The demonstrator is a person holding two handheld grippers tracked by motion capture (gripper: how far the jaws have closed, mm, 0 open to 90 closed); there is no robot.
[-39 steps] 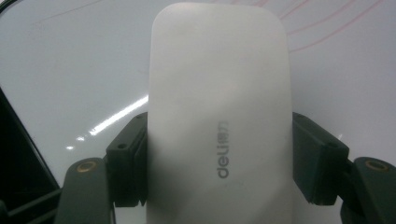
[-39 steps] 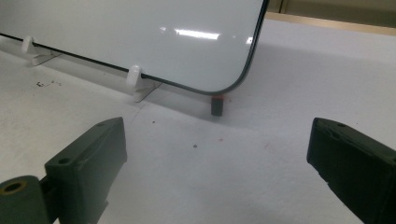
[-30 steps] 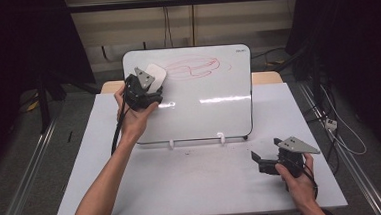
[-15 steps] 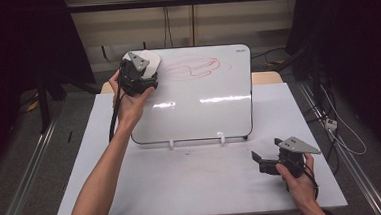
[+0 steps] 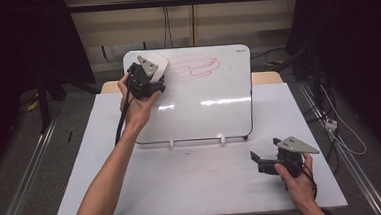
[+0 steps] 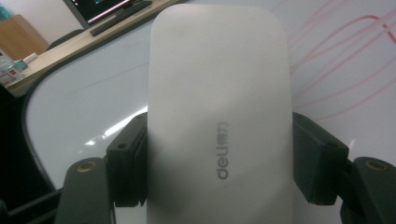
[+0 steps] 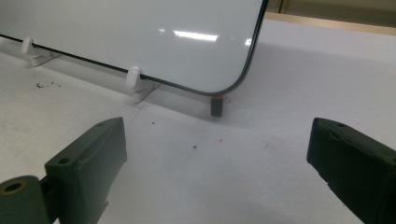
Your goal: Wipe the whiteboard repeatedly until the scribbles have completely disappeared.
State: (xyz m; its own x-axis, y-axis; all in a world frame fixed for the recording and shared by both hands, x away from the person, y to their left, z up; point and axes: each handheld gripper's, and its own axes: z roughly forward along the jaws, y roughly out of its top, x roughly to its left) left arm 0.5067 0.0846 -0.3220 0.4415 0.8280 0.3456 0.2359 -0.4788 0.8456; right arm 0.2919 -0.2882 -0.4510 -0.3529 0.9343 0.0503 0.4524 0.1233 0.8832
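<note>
My left gripper point(image 5: 149, 76) is clenched on the white eraser point(image 6: 219, 116), one jaw pressed against each long side of it. In the high view the eraser point(image 5: 157, 64) sits at the upper left corner of the whiteboard point(image 5: 204, 111), which stands propped and tilted on the table point(image 5: 183, 188).

Status of the wiping job:

- Red scribble point(image 5: 196, 68) — intact across the top of the board, just to the right of the eraser. In the left gripper view the red strokes point(image 6: 345, 56) run clean and unsmeared beside the eraser's edge.
- Rest of the board — bare, carrying only glare.

By my judgement the grasp and approach are complete; the wipe across the marks is all left to do.

My right gripper point(image 5: 264, 164) rests near the table's front right, jaws spread wide with nothing between them — idle, facing the board's lower corner point(image 7: 233, 84).
</note>
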